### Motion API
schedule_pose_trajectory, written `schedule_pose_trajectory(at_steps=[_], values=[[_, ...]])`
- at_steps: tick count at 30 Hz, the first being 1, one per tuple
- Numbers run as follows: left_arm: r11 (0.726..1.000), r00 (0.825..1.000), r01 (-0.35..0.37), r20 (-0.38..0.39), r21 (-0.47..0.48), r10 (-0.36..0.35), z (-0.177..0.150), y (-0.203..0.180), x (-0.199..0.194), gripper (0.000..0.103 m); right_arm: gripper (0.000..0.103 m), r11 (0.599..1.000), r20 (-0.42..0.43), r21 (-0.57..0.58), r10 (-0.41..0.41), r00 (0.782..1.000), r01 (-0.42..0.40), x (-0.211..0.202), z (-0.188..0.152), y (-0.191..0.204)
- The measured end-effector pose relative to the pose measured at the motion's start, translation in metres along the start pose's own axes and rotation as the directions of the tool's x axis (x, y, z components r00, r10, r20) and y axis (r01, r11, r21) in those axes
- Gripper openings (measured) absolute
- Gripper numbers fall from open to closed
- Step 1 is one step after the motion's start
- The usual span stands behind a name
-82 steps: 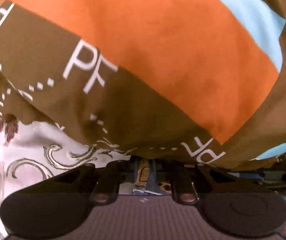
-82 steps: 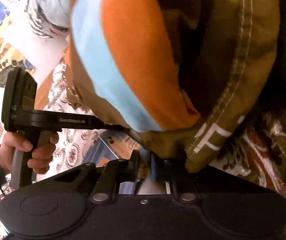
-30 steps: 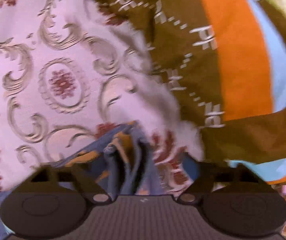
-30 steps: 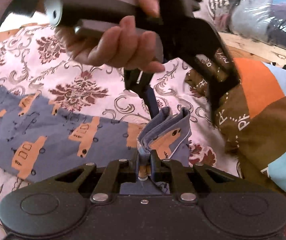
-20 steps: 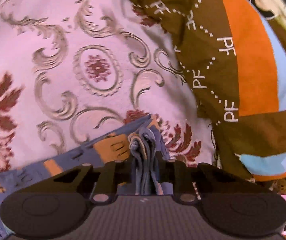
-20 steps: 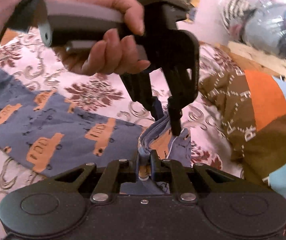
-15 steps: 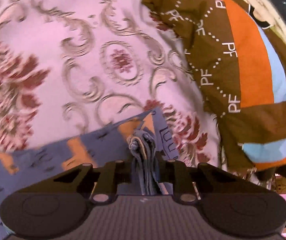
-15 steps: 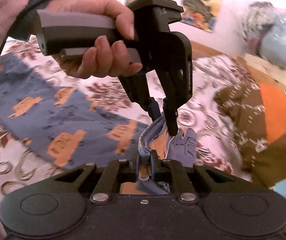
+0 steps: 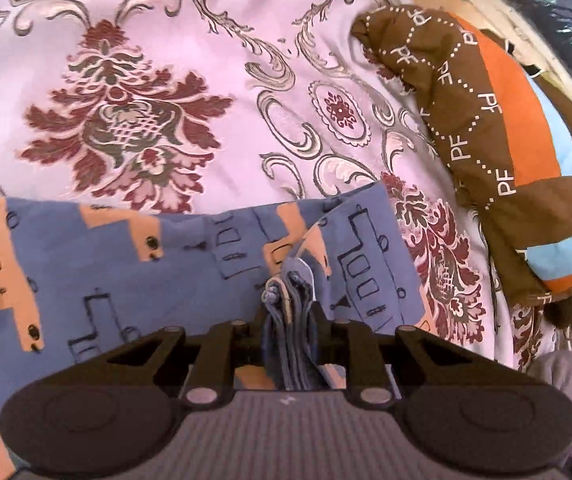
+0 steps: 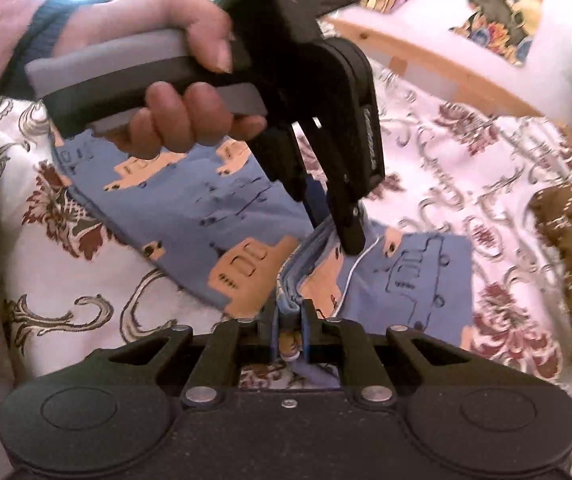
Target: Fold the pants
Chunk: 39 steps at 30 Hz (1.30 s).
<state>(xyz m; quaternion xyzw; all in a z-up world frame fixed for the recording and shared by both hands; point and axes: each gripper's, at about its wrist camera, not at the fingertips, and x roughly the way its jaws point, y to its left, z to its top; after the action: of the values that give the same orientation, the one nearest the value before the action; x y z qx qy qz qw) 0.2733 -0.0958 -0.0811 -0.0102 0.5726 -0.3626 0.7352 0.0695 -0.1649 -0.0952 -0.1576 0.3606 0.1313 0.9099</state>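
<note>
- Two grippers are seen clamped on one end of the pants (image 9: 134, 264), a blue garment printed with orange vehicles that lies on the bedspread (image 9: 134, 92), a pale cloth with a dark red floral pattern.
- The left gripper (image 9: 289, 322) is clenched on a thick bunch of gathered blue layers; several cloth edges are stacked between its jaws, which is judged to mean that more than one layer is being kept aligned.
- The left jaws have just been closing, and the cloth is pressed between them.
- The right gripper (image 10: 288, 326) is clenched on a neighbouring stretch of the same edge, and a short ridge of cloth is raised between the two grips.
- In the right wrist view the left gripper is seen held by a hand (image 10: 174, 92) and angled down onto the fabric, its tips just beyond the right gripper's own.
- The rest of the pants is spread flat away from the grips toward the left of both views, so the held end is judged to be ready for carrying over the flat part.
- Because both grips sit close together, the far corners of the held end are left unsupported and could sag or slip out of line during a fold.
- A brown quilt (image 9: 498, 132) with orange and light blue bands is bunched at the right, near the pants but apart from them, so free bedspread is left for the fold.
</note>
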Motion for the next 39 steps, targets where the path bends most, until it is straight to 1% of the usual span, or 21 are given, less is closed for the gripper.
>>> schedule_pose_trajectory(at_steps=[2, 4, 9, 12, 19, 23, 27, 29, 31, 32, 33, 34, 35, 36, 37, 38, 39], values=[[1.0, 1.0, 0.015, 0.022, -0.004, -0.015, -0.005, 0.006, -0.004, 0.021, 0.012, 1.0, -0.005, 0.009, 0.012, 1.0, -0.012, 0.002, 0.002, 0.002], [1.0, 0.999, 0.022, 0.025, -0.008, -0.021, -0.008, 0.012, -0.007, 0.021, 0.012, 1.0, -0.009, 0.015, 0.021, 1.0, -0.021, 0.004, 0.006, 0.005], [1.0, 1.0, 0.007, 0.015, -0.007, -0.007, -0.012, 0.027, -0.022, 0.02, 0.012, 0.998, -0.004, 0.023, 0.054, 0.999, -0.054, 0.005, 0.017, 0.015], [1.0, 1.0, -0.008, 0.02, 0.006, 0.008, -0.018, 0.037, -0.033, 0.021, 0.012, 0.995, 0.002, 0.035, 0.088, 0.996, -0.088, 0.008, 0.026, 0.021], [0.999, 0.998, -0.042, 0.036, -0.006, 0.042, -0.031, 0.064, -0.059, 0.02, 0.012, 0.988, 0.009, 0.009, 0.156, 0.988, -0.156, 0.02, 0.044, 0.047], [0.999, 0.998, -0.039, 0.052, -0.03, 0.041, -0.039, 0.078, -0.07, 0.02, 0.012, 0.985, 0.006, -0.01, 0.175, 0.985, -0.175, 0.025, 0.051, 0.058], [0.997, 0.997, -0.043, 0.055, -0.059, 0.047, -0.044, 0.089, -0.076, 0.02, 0.012, 0.982, 0.0, -0.014, 0.187, 0.982, -0.187, 0.029, 0.054, 0.063], [0.996, 0.998, -0.034, 0.053, -0.08, 0.039, -0.045, 0.096, -0.077, 0.021, 0.012, 0.982, -0.003, -0.012, 0.188, 0.982, -0.188, 0.032, 0.054, 0.065], [0.995, 0.998, -0.027, 0.051, -0.097, 0.032, -0.046, 0.101, -0.076, 0.023, 0.013, 0.982, -0.006, -0.008, 0.19, 0.982, -0.19, 0.035, 0.053, 0.066], [0.995, 0.998, -0.031, 0.049, -0.1, 0.036, -0.046, 0.102, -0.075, 0.025, 0.015, 0.981, -0.007, -0.005, 0.194, 0.981, -0.194, 0.036, 0.053, 0.066], [0.994, 0.998, -0.04, 0.047, -0.1, 0.045, -0.046, 0.103, -0.074, 0.031, 0.019, 0.979, -0.006, 0.0, 0.202, 0.979, -0.202, 0.036, 0.053, 0.066], [0.994, 0.998, -0.045, 0.05, -0.101, 0.05, -0.047, 0.103, -0.074, 0.035, 0.022, 0.977, -0.001, 0.005, 0.211, 0.977, -0.211, 0.035, 0.053, 0.065], [0.994, 0.997, -0.047, 0.053, -0.103, 0.053, -0.047, 0.103, -0.075, 0.037, 0.028, 0.974, 0.007, 0.008, 0.225, 0.974, -0.225, 0.032, 0.053, 0.064], [0.993, 0.996, -0.055, 0.062, -0.104, 0.062, -0.048, 0.102, -0.079, 0.044, 0.036, 0.971, 0.022, 0.01, 0.24, 0.971, -0.24, 0.027, 0.053, 0.061], [0.992, 0.994, -0.07, 0.075, -0.105, 0.078, -0.048, 0.1, -0.084, 0.056, 0.042, 0.97, 0.038, 0.01, 0.244, 0.969, -0.245, 0.022, 0.051, 0.057], [0.99, 0.991, -0.092, 0.093, -0.104, 0.101, -0.049, 0.098, -0.09, 0.062, 0.056, 0.971, 0.058, 0.012, 0.236, 0.97, -0.237, 0.016, 0.049, 0.052], [0.988, 0.985, -0.115, 0.118, -0.105, 0.128, -0.051, 0.095, -0.096, 0.07, 0.065, 0.975, 0.078, 0.014, 0.221, 0.972, -0.222, 0.009, 0.047, 0.046]])
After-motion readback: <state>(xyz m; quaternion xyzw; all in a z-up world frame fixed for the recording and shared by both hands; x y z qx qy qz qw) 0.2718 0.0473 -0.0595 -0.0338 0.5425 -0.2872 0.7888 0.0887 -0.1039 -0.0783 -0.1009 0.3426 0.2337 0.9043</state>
